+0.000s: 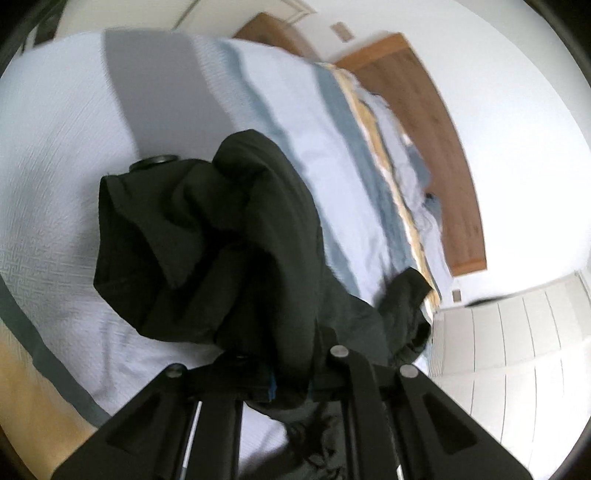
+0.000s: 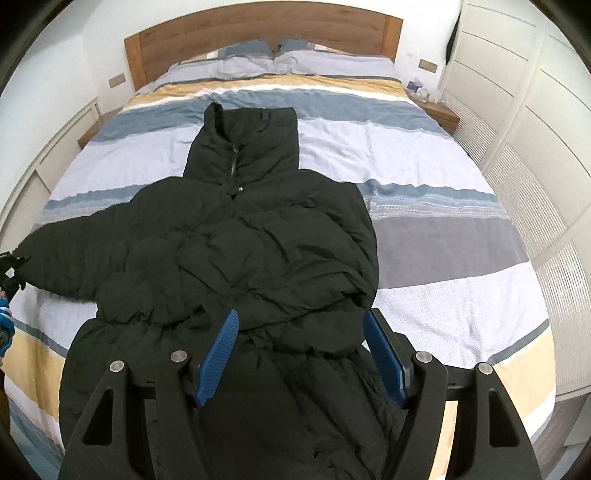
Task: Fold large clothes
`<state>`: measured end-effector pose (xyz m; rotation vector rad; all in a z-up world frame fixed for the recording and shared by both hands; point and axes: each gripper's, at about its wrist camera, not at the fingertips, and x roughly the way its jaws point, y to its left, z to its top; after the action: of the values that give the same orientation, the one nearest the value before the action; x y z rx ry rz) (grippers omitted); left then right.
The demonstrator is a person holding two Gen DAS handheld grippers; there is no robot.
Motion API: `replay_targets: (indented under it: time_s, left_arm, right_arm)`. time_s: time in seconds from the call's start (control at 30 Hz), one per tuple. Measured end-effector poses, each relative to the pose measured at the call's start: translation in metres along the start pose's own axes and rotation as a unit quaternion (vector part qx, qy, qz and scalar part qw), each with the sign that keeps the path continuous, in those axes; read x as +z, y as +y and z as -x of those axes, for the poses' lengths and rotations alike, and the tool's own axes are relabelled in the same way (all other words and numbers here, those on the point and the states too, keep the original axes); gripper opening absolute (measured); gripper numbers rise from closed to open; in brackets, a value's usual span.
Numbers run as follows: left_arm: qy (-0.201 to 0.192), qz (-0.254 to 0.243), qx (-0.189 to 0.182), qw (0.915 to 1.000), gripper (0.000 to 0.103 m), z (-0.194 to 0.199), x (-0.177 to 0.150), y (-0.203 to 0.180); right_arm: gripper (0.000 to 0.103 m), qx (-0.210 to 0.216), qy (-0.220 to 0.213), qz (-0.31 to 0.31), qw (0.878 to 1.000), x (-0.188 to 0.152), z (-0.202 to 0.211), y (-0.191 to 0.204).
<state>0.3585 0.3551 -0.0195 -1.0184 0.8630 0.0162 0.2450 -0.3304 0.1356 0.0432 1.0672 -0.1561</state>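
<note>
Across the striped bed [image 2: 424, 155] your black puffer jacket [image 2: 258, 236] lies front up, collar toward the wooden headboard [image 2: 258, 33], one sleeve folded over its chest. Your left hand-held gripper [image 1: 273, 373] is clamped on the bunched cuff of the other sleeve [image 1: 221, 240], lifted off the bedspread. Your right hand-held gripper [image 2: 301, 354] hovers over the jacket's lower half, its blue pads [image 2: 218, 358] spread apart, gripping nothing
</note>
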Motion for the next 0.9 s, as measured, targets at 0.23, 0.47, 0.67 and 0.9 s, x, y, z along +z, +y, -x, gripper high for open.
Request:
replay_targets:
  time_s: [0.23,0.47,0.67,0.9]
  left_arm:
    - [0.018,-0.088,-0.011,0.9959,0.009,0.014,-0.052,-0.097]
    - [0.063,-0.184,-0.011,0.9809,0.009,-0.013,-0.144,-0.194]
    - [0.111,-0.238,0.028,0.9646,0.009,-0.060,-0.235,-0.236]
    - [0.156,-0.259,0.094,0.9484,0.009,-0.106,-0.312,-0.244]
  right_arm:
    - [0.070,0.023,-0.017,-0.027,0.999,-0.004,-0.001,-0.036]
    - [0.070,0.040,-0.033,-0.038,0.998,0.004,-0.003,-0.086]
    - [0.070,0.048,-0.036,-0.039,0.997,0.010,-0.014,-0.132]
    - [0.070,0.066,-0.029,-0.056,0.996,0.017,-0.037,-0.178]
